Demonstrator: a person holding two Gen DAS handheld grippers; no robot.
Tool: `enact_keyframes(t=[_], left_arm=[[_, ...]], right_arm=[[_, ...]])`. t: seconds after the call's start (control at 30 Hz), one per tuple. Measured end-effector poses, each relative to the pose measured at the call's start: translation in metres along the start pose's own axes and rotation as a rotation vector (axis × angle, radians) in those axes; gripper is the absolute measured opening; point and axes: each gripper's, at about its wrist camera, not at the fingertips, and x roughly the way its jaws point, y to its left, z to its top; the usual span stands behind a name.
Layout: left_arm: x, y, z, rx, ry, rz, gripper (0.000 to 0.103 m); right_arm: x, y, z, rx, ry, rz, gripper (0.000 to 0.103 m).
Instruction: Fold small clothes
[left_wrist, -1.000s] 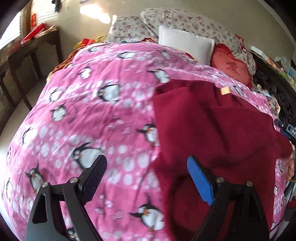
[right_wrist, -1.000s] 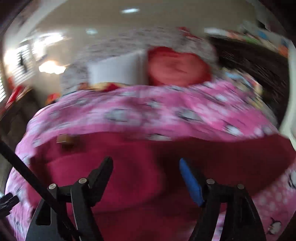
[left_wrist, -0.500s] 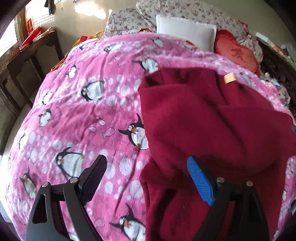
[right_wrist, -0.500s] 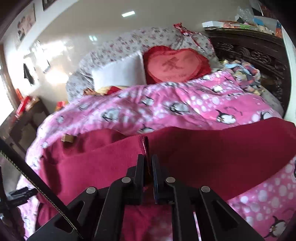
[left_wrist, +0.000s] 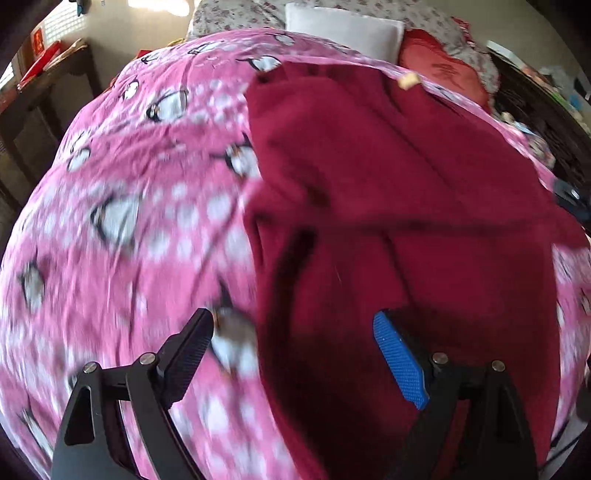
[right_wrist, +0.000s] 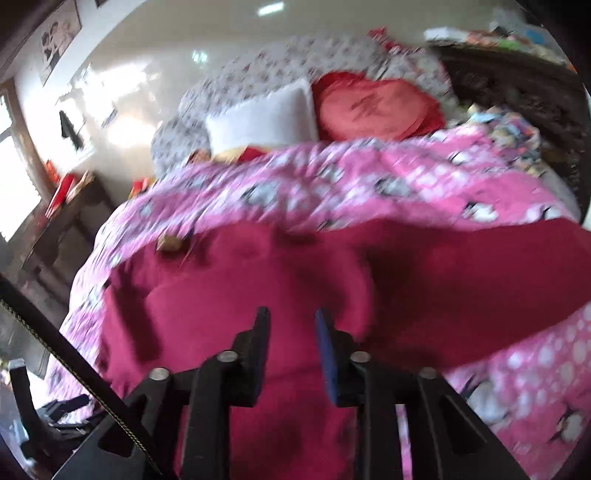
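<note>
Jaws: left gripper (left_wrist: 293, 354) wide, empty; right gripper (right_wrist: 291, 325) narrow gap, nothing pinched.
Risk: your red garment (left_wrist: 388, 184) bunches on soft pink blanket (left_wrist: 129, 221); fold skews.

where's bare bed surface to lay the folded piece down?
Open pink penguin blanket lies left of the dark red garment, running up toward the white pillow. A narrower strip shows at the garment's right edge. The head end is crowded: white pillow, red heart cushion, clutter by the dark headboard.

Home bedroom: bed (left_wrist: 147, 184), pillows (right_wrist: 266, 118)
</note>
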Motion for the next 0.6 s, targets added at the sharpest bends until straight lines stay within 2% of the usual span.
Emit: enact_keyframes(t=[0.03,0.1,0.13,0.27,0.33,0.43,0.5,0.57,0.6], left_arm=[[-0.003,-0.002,-0.009,0.018,0.004,-0.007,0.088],[-0.005,-0.005,-0.030,0.067,0.034,0.011,0.088],[-0.005,-0.005,-0.039,0.094,0.043,0.026,0.088],[-0.018,0.011,-0.066,0.119,0.025,0.041,0.093],[-0.023,0.020,-0.070,0.104,0.030,0.035,0.093],[-0.037,0.029,-0.063,0.083,0.014,0.050,0.093],[-0.052,0.031,-0.056,0.072,-0.025,0.049,0.093],[-0.064,0.031,-0.045,0.056,-0.060,0.040,0.093],[-0.067,0.032,-0.037,0.049,-0.070,0.035,0.093]], right_arm=[[-0.004,0.011,-0.008,-0.017,0.038,0.043,0.049],[-0.018,0.029,-0.030,-0.077,0.091,0.146,0.061],[-0.025,0.034,-0.041,-0.104,0.102,0.164,0.064],[-0.049,0.025,-0.093,-0.166,0.162,0.088,0.065],[-0.053,0.011,-0.100,-0.148,0.155,0.047,0.065],[-0.058,-0.010,-0.089,-0.109,0.108,-0.024,0.065],[-0.066,-0.032,-0.076,-0.050,0.064,-0.032,0.065],[-0.072,-0.064,-0.062,0.056,0.019,-0.036,0.069],[-0.074,-0.082,-0.056,0.100,-0.012,-0.077,0.074]])
